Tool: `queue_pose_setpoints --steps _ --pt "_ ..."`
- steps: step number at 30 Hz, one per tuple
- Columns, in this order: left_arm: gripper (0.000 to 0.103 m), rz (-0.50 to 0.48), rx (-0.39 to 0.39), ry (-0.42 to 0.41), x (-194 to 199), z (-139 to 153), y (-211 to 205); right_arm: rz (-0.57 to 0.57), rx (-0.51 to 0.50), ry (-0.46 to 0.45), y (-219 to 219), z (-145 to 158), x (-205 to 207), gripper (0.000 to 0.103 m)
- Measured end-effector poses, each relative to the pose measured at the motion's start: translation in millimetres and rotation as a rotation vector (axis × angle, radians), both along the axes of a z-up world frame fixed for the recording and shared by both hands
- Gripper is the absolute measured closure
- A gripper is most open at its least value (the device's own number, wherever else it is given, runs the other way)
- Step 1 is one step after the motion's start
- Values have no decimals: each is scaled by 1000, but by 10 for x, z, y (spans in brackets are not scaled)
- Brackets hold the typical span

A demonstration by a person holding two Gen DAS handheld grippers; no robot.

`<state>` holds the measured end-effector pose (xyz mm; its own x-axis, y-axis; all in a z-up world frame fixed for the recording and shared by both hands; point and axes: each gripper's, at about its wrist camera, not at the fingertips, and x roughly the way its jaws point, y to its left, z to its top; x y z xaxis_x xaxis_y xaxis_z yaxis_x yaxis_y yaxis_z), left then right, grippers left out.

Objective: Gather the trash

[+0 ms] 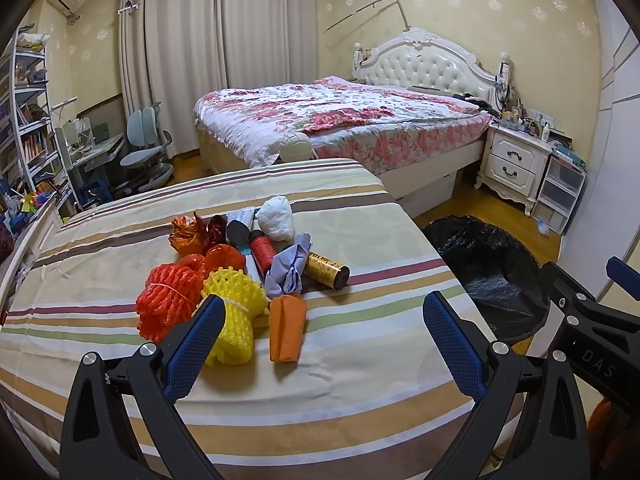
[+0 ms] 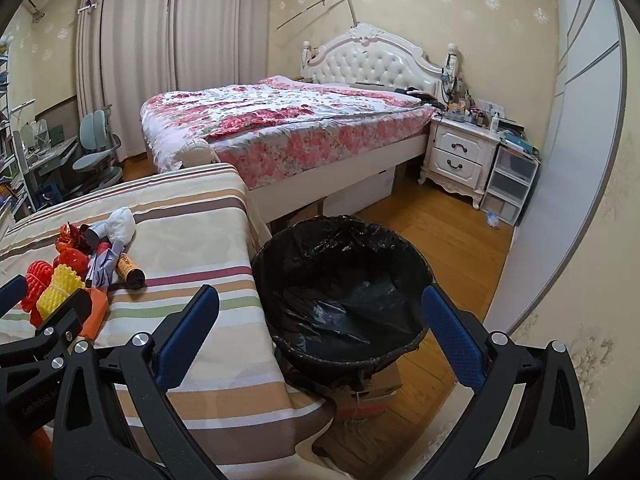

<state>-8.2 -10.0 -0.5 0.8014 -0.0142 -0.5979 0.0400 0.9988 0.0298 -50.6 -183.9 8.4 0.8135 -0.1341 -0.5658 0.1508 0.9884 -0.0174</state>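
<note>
While both grippers hung above the striped table (image 1: 360,368), neither held anything: left gripper (image 1: 324,316) fingers spread wide over bare cloth just in front of the trash pile, right gripper (image 2: 320,316) fingers equally wide, framing the bin (image 2: 344,292).

Hidden / unclear:
- Left finger (image 1: 196,344) covered part of the yellow foam net (image 1: 236,312).
- Pile overlapped itself; the grey tube (image 1: 240,228) and red tube (image 1: 262,252) were partly buried, items behind the orange foam net (image 1: 168,304) hard to separate.
- Gold can (image 1: 326,270) had dark writing, too small to read.
- Right-wrist view cut the pile at the frame's left edge, with the left gripper's body in front of it.
- Bin base was hidden behind its own rim; it sat on a cardboard box (image 2: 376,392), print unreadable.

Trash location: clustered on the table's left-centre, including an orange wrapper (image 1: 286,328), a purple paper twist (image 1: 290,268), a white wad (image 1: 276,218) and crinkled red-orange wrappers (image 1: 196,234). Bin, lined with a black bag, stood on the floor just beside the table's right edge.

Around: bed (image 1: 340,120) with floral cover beyond the table, nightstand (image 1: 516,160), plastic drawers (image 1: 560,192), curtains (image 1: 180,48), desk chair (image 1: 146,148), bookshelf (image 1: 28,120).

Readable: "DAS" on the right gripper's body seen from the left wrist; "CanRobot" partly visible on the left gripper's body.
</note>
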Motion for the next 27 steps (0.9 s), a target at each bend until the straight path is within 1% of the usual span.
queue_pose_setpoints --steps 27 --pt "7 -9 11 3 9 -4 -65 -13 6 4 -85 7 -20 4"
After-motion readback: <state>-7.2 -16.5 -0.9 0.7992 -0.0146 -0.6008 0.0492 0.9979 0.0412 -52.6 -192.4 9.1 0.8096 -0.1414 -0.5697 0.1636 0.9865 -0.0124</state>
